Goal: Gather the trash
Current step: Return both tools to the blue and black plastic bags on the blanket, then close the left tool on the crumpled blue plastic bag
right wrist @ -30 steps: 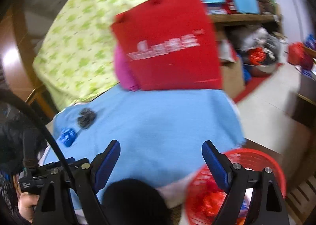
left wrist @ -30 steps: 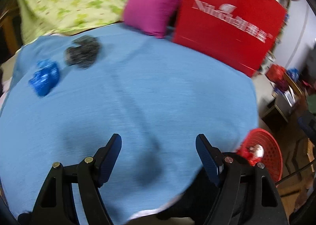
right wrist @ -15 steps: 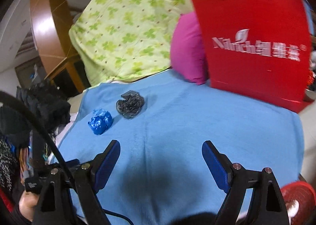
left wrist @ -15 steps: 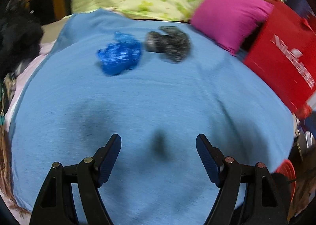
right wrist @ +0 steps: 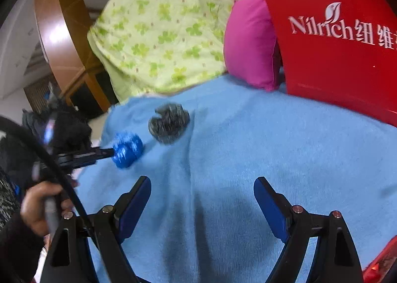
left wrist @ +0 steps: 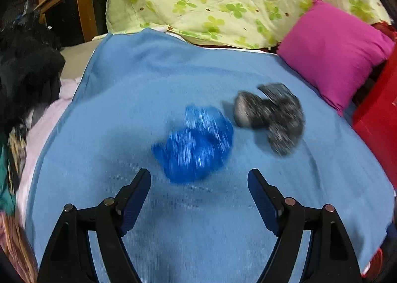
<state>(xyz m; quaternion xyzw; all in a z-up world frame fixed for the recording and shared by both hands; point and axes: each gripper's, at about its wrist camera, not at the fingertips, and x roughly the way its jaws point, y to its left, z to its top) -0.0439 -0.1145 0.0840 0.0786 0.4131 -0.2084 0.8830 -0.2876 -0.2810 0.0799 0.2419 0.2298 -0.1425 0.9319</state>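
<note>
Left wrist view: crumpled blue wrapper (left wrist: 196, 144) just ahead of left gripper (left wrist: 199, 180), on blue blanket (left wrist: 124, 99).
Left gripper: spread wide, empty.
Right gripper (right wrist: 202, 190): spread wide, empty.

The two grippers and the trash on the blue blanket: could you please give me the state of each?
Left gripper: open, empty, just short of the blue wad.
Right gripper: open, empty, over bare blanket.
Blue wad: crumpled, lying on the blue blanket, ungrasped.
Dark wad: crumpled, lying beside the blue one, untouched.
Red bag: standing upright.
</note>
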